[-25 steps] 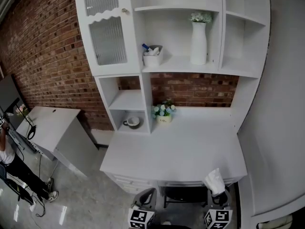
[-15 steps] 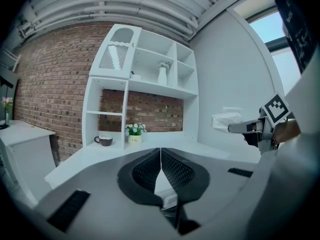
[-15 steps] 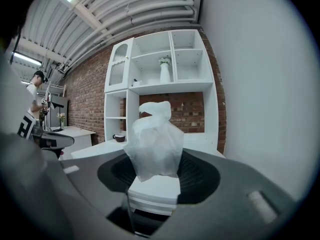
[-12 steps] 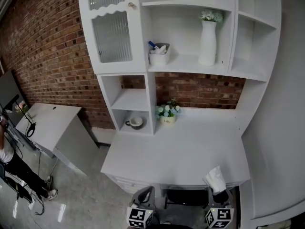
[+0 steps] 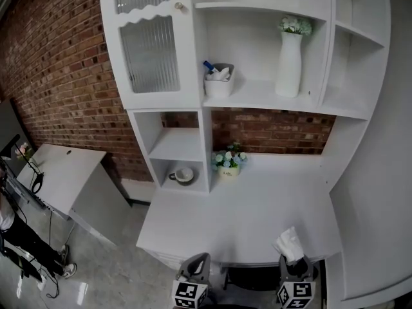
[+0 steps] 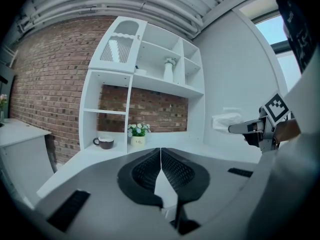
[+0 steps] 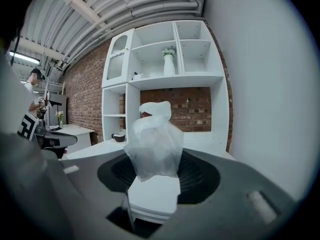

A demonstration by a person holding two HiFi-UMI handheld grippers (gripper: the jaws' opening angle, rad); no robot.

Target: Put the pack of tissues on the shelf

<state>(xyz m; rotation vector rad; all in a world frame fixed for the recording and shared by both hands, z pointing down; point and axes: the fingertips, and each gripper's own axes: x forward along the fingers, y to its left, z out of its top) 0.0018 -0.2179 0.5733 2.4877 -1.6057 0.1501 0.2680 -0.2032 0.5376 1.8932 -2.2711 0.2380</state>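
Note:
My right gripper (image 5: 291,262) (image 7: 152,176) is shut on a white pack of tissues (image 7: 152,144) (image 5: 289,244), one tissue sticking up from its top; it hangs just before the desk's front edge, at the right. The pack also shows in the left gripper view (image 6: 226,121), held out at the right. My left gripper (image 5: 197,268) (image 6: 160,166) is shut with nothing in it, at the desk's front edge. The white shelf unit (image 5: 264,95) (image 7: 172,78) (image 6: 150,81) stands at the back of the desk, far beyond both grippers.
On the middle shelf stand a tall white vase (image 5: 288,64) and a small white box with items (image 5: 219,82). A cup (image 5: 183,174) sits in the low cubby and a flower pot (image 5: 226,163) on the white desk (image 5: 251,211). A person stands far left (image 5: 9,224).
Both grippers have moved forward toward the desk; the shelf unit and desk now look larger and closer in the head view. The tissue pack stays in the right gripper.

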